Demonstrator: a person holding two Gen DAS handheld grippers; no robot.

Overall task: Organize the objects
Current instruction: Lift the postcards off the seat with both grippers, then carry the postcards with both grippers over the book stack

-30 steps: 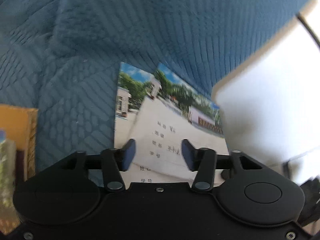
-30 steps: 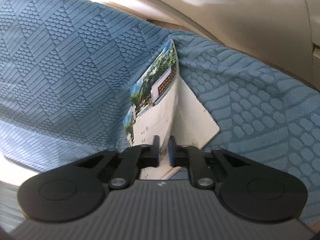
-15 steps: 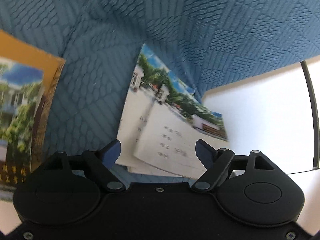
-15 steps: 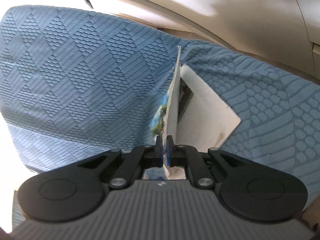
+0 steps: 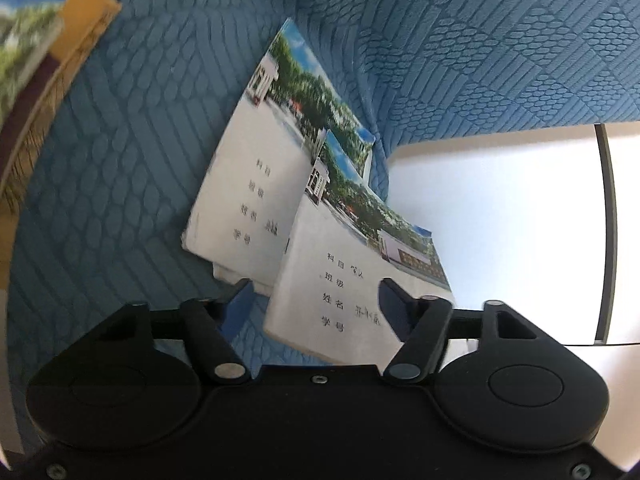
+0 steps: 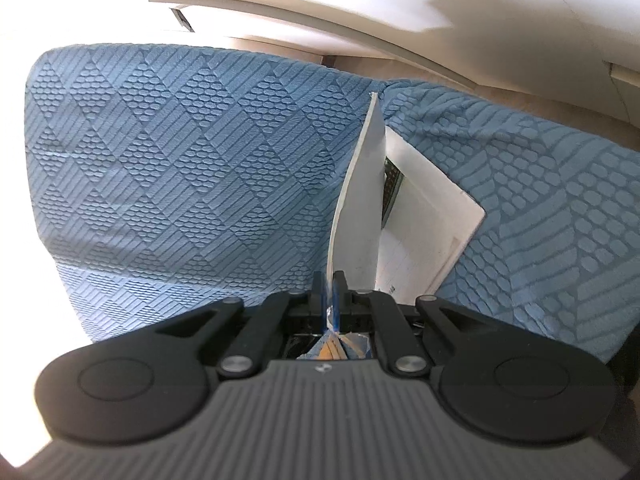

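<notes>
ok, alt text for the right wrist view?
The right gripper is shut on a thin notebook, held edge-on above a blue textured cloth. A second notebook lies flat behind it.

The blue cover (image 5: 500,40) is matt cloth, embossed with raised diamonds, stripes and ovals. The exercise books (image 5: 256,184) are thin paper with smooth printed covers. The grippers' bodies look like matt black plastic.

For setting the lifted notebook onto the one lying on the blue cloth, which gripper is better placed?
The right. The right gripper is shut on the lifted notebook, held edge-up over the flat notebook. The left gripper is open and holds nothing.
</notes>
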